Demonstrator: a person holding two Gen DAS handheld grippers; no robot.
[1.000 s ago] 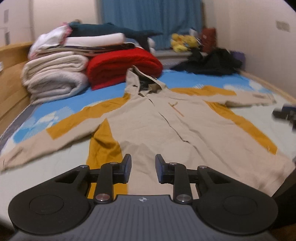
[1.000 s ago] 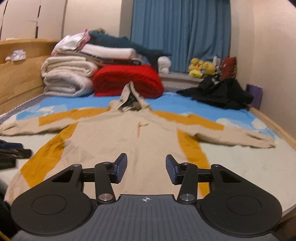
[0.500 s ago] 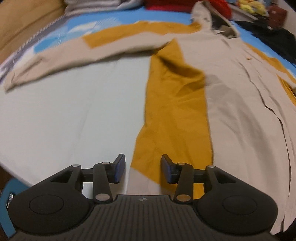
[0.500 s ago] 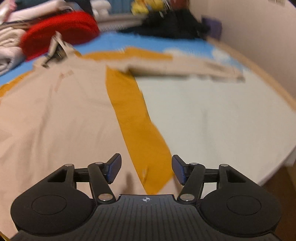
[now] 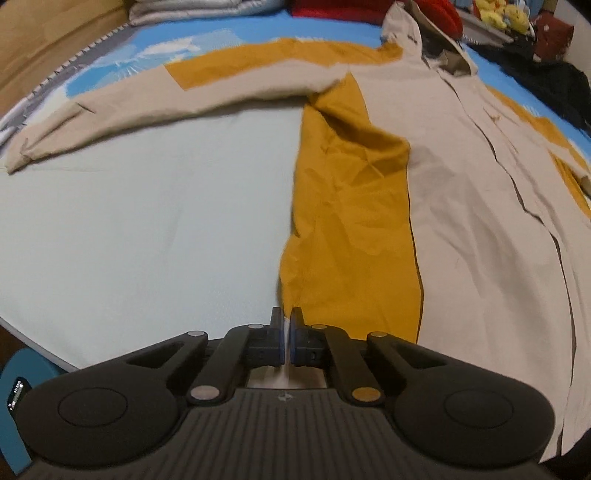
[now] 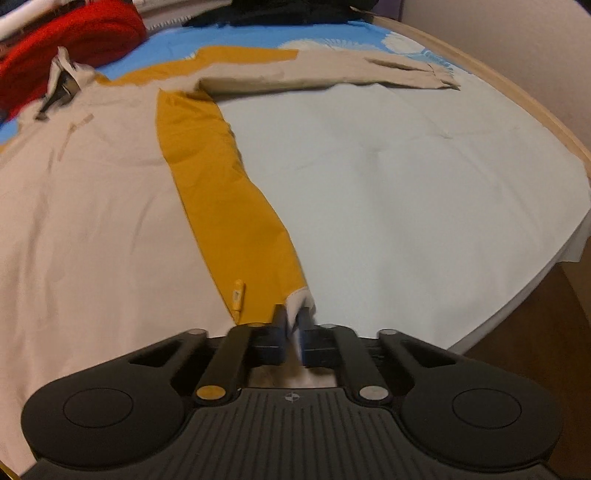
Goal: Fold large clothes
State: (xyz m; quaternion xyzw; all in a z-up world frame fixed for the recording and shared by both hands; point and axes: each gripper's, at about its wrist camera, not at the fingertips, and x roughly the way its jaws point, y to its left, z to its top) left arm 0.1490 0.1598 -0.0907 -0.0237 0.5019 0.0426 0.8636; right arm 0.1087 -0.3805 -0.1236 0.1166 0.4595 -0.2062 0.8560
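A home bedroom is showing here. A wide bed with a pale sheet and blue cloud-print cover (image 5: 147, 221) is filling the view, and folded grey blankets (image 5: 207, 9), a rolled red blanket (image 6: 74, 33) and yellow plush toys (image 5: 498, 16) are lying at its far end.

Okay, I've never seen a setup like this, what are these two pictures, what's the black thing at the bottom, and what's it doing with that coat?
Each picture comes from a camera mounted on a hand-held two-finger gripper, looking forward along its fingers. One view shows the left gripper, the other the right gripper; a person holds one in each hand. A beige and mustard hooded jacket lies spread flat, sleeves out, on a bed. Each gripper is shut on a bottom corner of the jacket's hem, likely to begin folding. Folded blankets sit beyond the hood.
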